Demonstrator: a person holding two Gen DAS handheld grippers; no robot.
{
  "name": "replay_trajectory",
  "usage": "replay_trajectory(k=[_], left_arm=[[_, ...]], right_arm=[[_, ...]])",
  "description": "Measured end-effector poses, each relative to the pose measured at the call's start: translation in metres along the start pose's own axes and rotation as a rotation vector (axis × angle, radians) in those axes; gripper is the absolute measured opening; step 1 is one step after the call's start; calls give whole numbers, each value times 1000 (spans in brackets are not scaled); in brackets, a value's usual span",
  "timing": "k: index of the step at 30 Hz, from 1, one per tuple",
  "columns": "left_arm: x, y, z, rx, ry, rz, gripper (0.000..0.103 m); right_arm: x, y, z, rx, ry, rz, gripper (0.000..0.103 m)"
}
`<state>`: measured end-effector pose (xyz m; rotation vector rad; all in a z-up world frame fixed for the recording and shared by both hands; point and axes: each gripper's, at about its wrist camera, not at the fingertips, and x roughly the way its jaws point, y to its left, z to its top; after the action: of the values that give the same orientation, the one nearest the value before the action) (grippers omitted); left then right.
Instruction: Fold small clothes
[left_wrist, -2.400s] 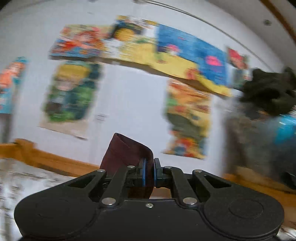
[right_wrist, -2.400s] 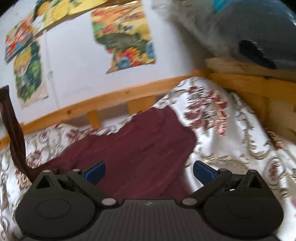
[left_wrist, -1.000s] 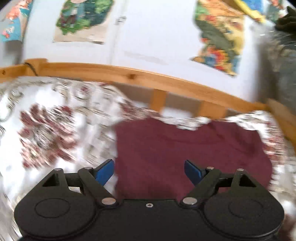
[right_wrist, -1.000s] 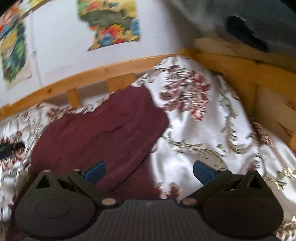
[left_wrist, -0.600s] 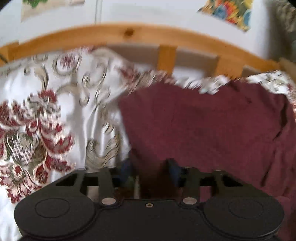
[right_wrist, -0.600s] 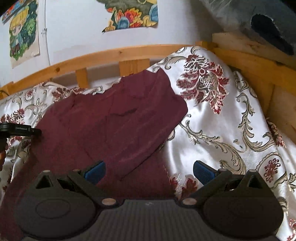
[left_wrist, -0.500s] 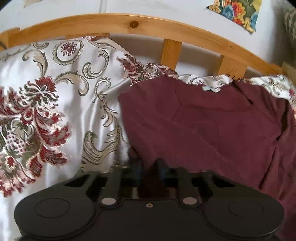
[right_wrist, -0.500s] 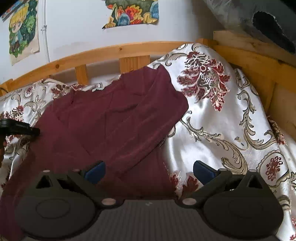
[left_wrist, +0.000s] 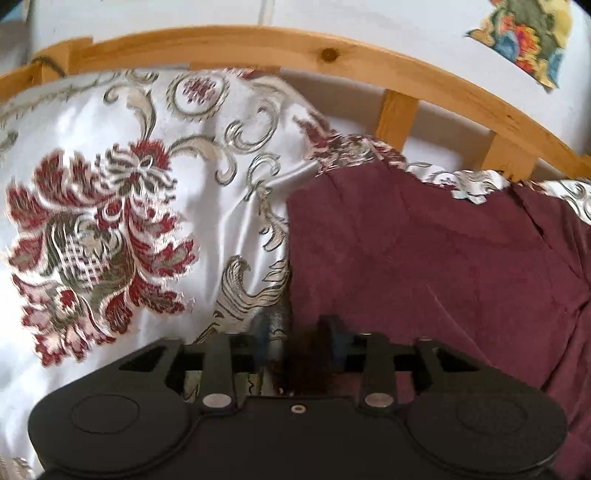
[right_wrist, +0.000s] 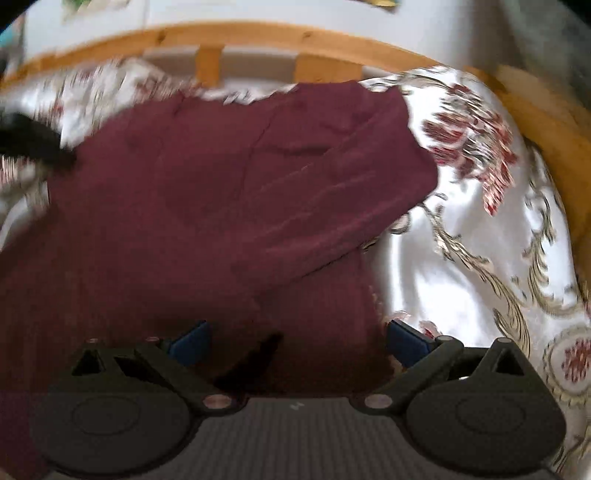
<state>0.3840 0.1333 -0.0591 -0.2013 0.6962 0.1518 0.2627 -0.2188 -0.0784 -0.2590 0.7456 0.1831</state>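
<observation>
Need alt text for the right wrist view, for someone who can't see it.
A maroon garment lies spread on a floral satin bedspread, one side folded over. The right gripper hovers open over its near edge; a wooden bed rail runs behind.

White floral bedspread (left_wrist: 110, 221), wooden bed rail (left_wrist: 332, 55); colourful picture (left_wrist: 524, 37), perhaps a poster

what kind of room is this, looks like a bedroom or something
Most likely a bedroom, perhaps a child's. A white satin bedspread with red floral embroidery lies inside a light wooden slatted bed rail, a colourful cartoon poster hangs on the white wall, and a dark maroon garment is spread on the bed.
</observation>
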Motion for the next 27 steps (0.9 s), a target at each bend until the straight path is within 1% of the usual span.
replay_trajectory(k=[3,6,7,9,11,13,16,18,21,23,25,27], left_arm=[[-17,-7,-1,18,-32,9,74],[-43,-14,-5,40,-66,-3,85],[-52,-18,-7,57,-70,-9,87],[-71,-25,-12,95,-81,-12,97],[-94,-32,-21,154,-104,-21,100],[-116,-37,-32,212,-114,-48,102],[-146,-44,-55,303,-96,-92,102],[-165,-45,-74,362,-65,-141,102],[-192,-44,-99,416,-52,-213,102],[-208,-43,-118,464,-43,-263,102],[-219,-43,-135,513,-31,-297,102],[-227,-44,-152,585,-28,-328,102]], right_arm=[[2,8,0,-27,-6,-10,103],[-4,6,0,-11,-22,-7,103],[-8,4,0,-6,-30,-7,103],[-17,0,0,-8,-52,-8,103],[-31,-2,-2,-28,-72,-4,103],[-48,-3,-5,-66,-95,-6,103],[-75,-2,-13,-122,-107,18,103],[-90,-6,-18,-146,-92,55,103],[-111,-7,-24,-200,-72,94,103],[-123,-4,-29,-254,-54,91,103],[-133,0,-36,-300,-33,82,103],[-139,5,-47,-331,-8,79,103]])
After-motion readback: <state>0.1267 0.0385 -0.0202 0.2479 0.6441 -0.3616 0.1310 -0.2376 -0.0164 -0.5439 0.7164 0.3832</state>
